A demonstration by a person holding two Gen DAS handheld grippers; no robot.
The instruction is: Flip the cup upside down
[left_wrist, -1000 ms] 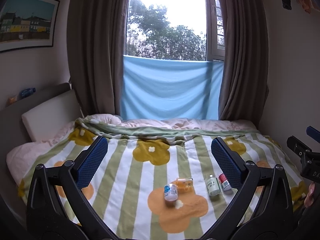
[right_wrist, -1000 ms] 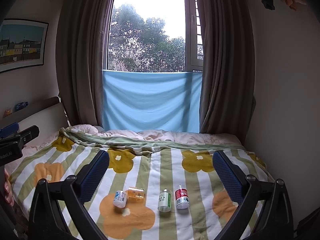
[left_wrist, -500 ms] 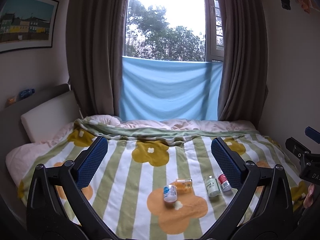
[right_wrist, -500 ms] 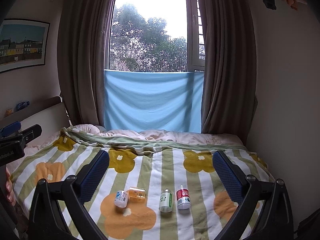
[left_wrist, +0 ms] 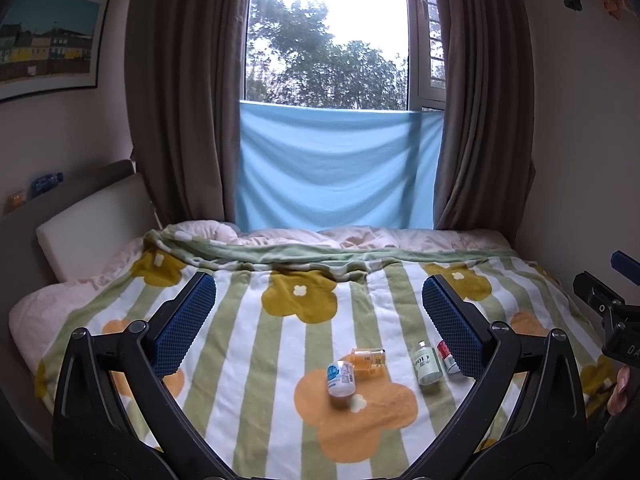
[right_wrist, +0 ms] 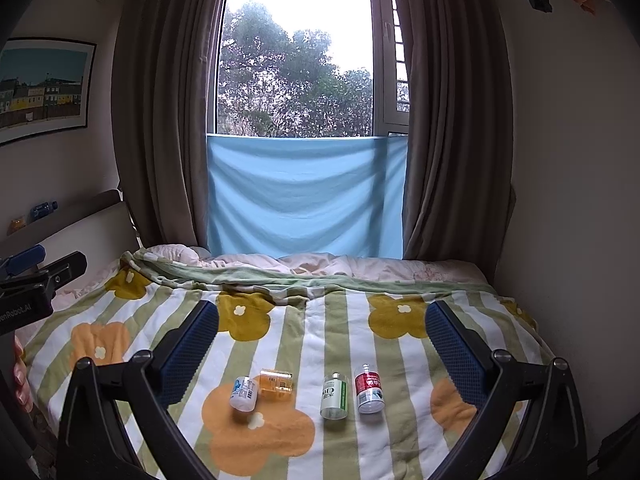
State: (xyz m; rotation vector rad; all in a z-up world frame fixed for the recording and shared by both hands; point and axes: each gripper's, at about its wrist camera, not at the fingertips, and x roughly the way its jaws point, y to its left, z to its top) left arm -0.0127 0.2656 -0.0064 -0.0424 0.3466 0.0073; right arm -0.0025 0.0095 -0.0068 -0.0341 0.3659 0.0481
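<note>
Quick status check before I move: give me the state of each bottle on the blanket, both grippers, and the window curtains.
Left gripper: open, empty, above the blanket.
Right gripper: open, empty.
Blue-label bottle: lying tilted.
Orange bottle: on its side, beside the blue-label one.
Green-label bottle: lying down.
Red-label bottle: lying down, beside the green one.
Curtains: drawn apart.
Blue cloth: hung across the lower window.

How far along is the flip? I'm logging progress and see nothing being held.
Nothing looks done. Four small containers, white, orange, green-labelled and red-labelled, lie on the blanket; no obvious cup shows. In hand: nothing, as the left gripper and right gripper are open above the bed. Grasping and flipping remain.
</note>
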